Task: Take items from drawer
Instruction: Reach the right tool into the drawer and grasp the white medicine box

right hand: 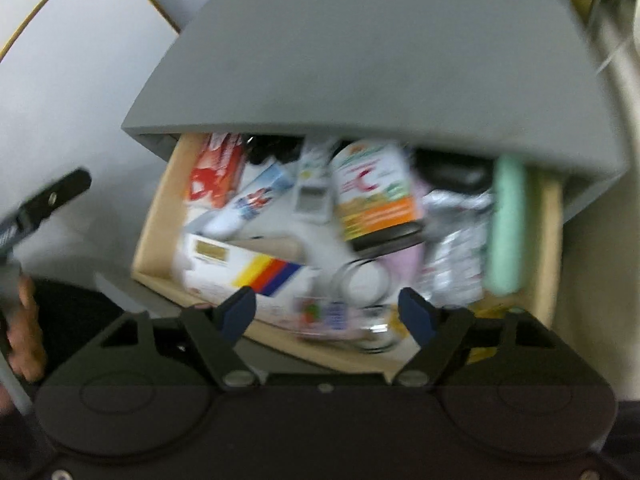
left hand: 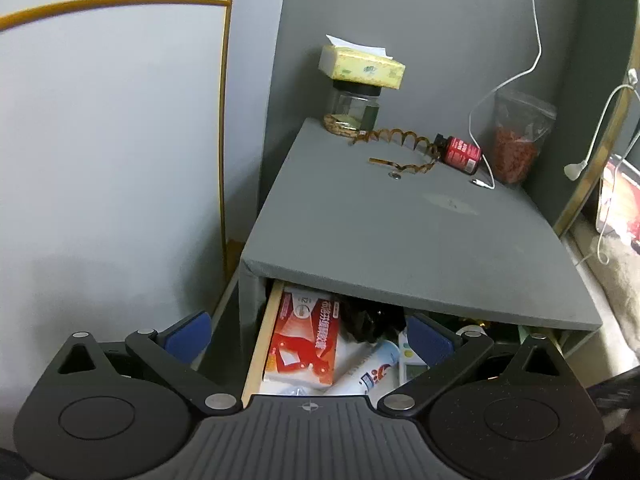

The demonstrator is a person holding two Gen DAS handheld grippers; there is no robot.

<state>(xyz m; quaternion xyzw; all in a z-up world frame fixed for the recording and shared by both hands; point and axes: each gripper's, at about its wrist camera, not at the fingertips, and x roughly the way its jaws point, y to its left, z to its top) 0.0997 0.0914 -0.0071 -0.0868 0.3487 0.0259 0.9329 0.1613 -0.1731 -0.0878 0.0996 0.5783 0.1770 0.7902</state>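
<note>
Two grippers, jaws spread and empty, above the open drawer [right hand: 550, 240]
Right gripper [right hand: 328, 312] is nearer: the striped box [right hand: 240, 272] lies just ahead at the drawer's front-left corner, long axis crosswise; left gripper [left hand: 308, 336] hangs by the left edge

Drawer [right hand: 550, 240] pulled open, light wood walls, crammed. Red-and-white box [right hand: 216, 172] at back left; white box with yellow-red-blue stripes [right hand: 248, 272] front left; orange-green bottle [right hand: 376, 196] lying centre; mint-green case [right hand: 506, 224] along right wall.

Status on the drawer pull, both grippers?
Left gripper open, right gripper open, both empty. Drawer open, full. Nothing picked yet; cabinet top overhangs the back.
</note>
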